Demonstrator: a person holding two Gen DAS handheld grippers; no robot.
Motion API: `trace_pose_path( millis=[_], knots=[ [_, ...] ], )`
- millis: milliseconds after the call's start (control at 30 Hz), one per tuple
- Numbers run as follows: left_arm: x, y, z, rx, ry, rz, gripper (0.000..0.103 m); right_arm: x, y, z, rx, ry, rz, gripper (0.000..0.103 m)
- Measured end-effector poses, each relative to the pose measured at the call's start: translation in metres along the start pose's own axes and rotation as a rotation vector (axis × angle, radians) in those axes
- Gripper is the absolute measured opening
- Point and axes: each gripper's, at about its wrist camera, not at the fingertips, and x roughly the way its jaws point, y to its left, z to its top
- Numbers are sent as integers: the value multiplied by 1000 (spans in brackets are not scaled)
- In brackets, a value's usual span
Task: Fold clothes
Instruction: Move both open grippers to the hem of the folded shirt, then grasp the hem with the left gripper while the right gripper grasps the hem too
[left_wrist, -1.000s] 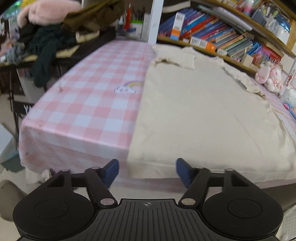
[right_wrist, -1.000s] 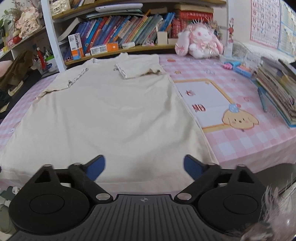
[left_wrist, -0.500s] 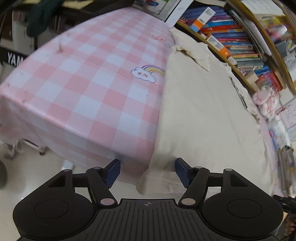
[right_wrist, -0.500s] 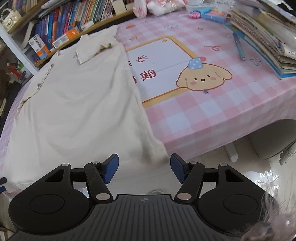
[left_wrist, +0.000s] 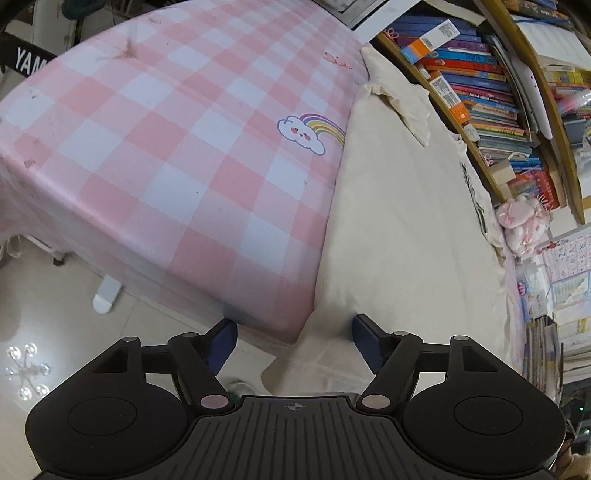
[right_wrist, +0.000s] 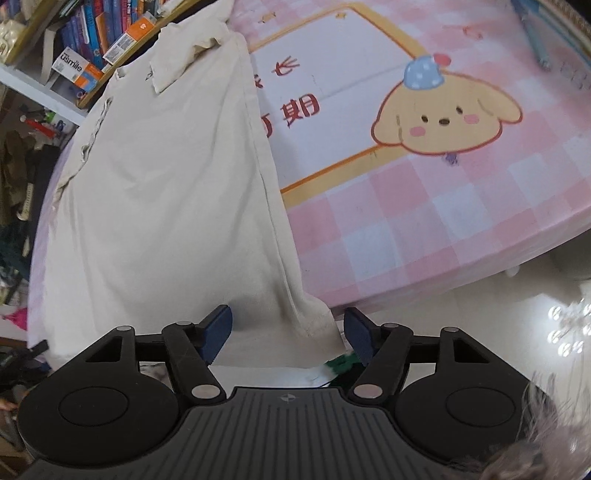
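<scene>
Cream cotton T-shirt (left_wrist: 399, 229) spread flat ahead, sleeves tucked; left gripper (left_wrist: 293, 341) and right gripper (right_wrist: 287, 334) released, straddling hem corners; main folds remaining.

**Lighting and image quality**

Even indoor light, moderately bright. Lamp glare on the glossy floor (left_wrist: 26, 373) left of the left gripper (left_wrist: 293, 341) and right of the right gripper (right_wrist: 287, 334). Strong fisheye bending at edges; far shelves (left_wrist: 480, 92) slightly soft.
</scene>
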Motion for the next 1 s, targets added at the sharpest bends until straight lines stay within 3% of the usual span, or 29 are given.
trace_pose_path(
  millis=[100, 200, 267, 300, 367, 467, 700, 1000],
  knots=[
    [0, 0, -2, -15, 4, -8, 69, 4, -5, 4, 41, 15, 27, 72],
    [0, -1, -3, -29, 8, -17, 60, 4, -7, 4, 50, 16, 36, 71],
    [-1, -1, -6, -41, 20, -41, 43, 3, -8, 3, 63, 23, 66, 62],
    [-2, -2, -8, -36, 25, -60, 37, 2, -8, 1, 66, 27, 85, 55],
    [-6, -7, -11, -4, 33, -91, 13, -1, -7, -1, 56, 30, 117, 35],
    [-14, -13, -13, 60, 32, -105, 8, -8, -2, -6, 15, 32, 140, 13],
    [-37, -20, -14, 109, -15, -130, 7, -25, 10, -12, -57, -8, 149, 9],
    [-55, -12, -33, 95, -23, -148, 7, -43, 13, -31, -52, -52, 167, 9]
  ],
)
